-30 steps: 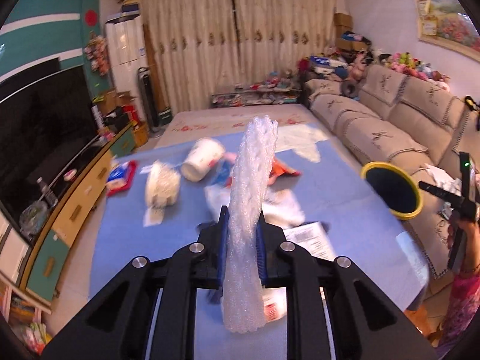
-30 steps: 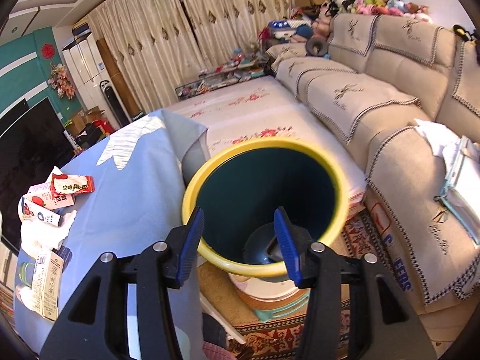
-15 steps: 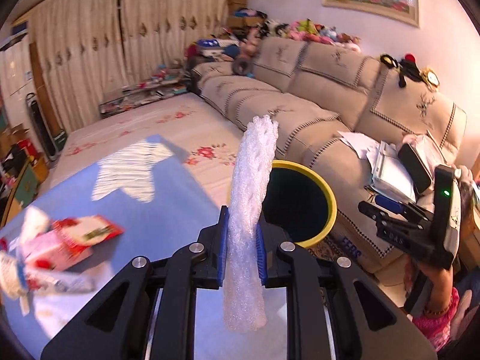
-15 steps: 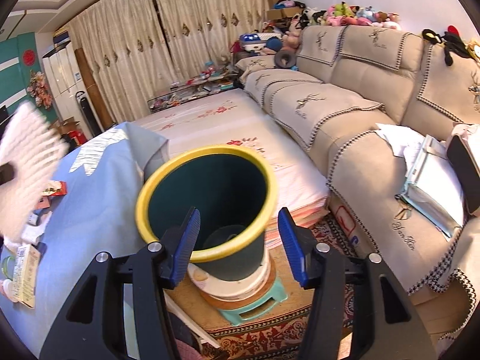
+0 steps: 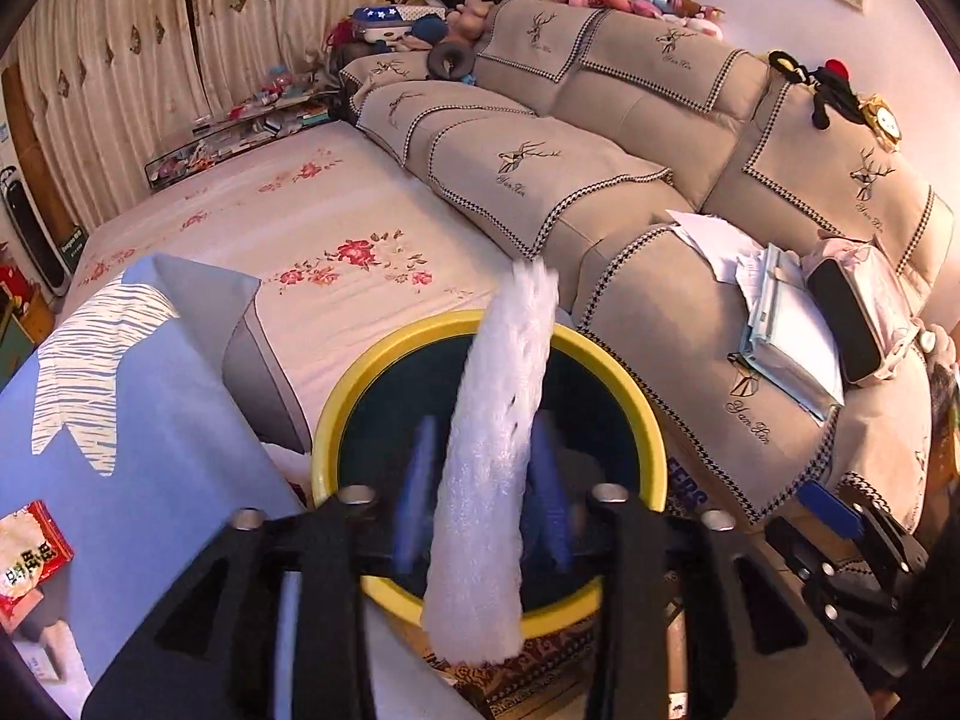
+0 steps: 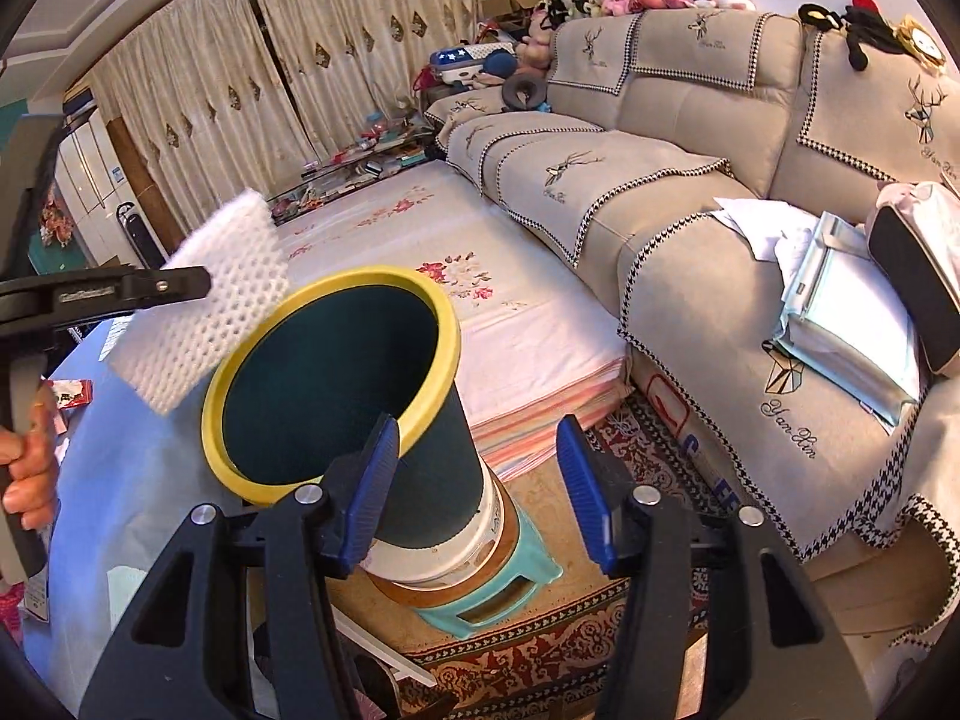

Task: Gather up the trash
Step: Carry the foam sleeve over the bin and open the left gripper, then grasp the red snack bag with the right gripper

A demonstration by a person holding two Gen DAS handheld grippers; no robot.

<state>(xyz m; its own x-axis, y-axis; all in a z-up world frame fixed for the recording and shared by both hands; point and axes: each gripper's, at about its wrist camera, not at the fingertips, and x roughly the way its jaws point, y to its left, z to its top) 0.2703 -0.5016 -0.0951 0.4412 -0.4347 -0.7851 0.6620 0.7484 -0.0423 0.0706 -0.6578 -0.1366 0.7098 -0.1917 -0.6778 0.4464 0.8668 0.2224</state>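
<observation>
A white foam net sleeve (image 5: 492,456) hangs between my left gripper's (image 5: 483,498) blue pads, which stand apart and blurred; it is over the mouth of a dark green bin with a yellow rim (image 5: 651,438). In the right wrist view the sleeve (image 6: 204,306) sits at the tip of the left gripper above the bin's rim (image 6: 447,324). My right gripper (image 6: 480,498) is open and empty, just right of the bin's wall. A red snack wrapper (image 5: 27,552) lies on the blue tablecloth (image 5: 150,450).
The bin stands on a white tub and a teal stool (image 6: 498,588) on a patterned rug. A beige sofa (image 6: 690,138) with papers and a bag runs along the right. A floral mattress (image 5: 312,228) lies behind the bin.
My left gripper has swung right from the table to over the bin, and its pads have moved apart off the sleeve. My right gripper has backed away and opened wider.
</observation>
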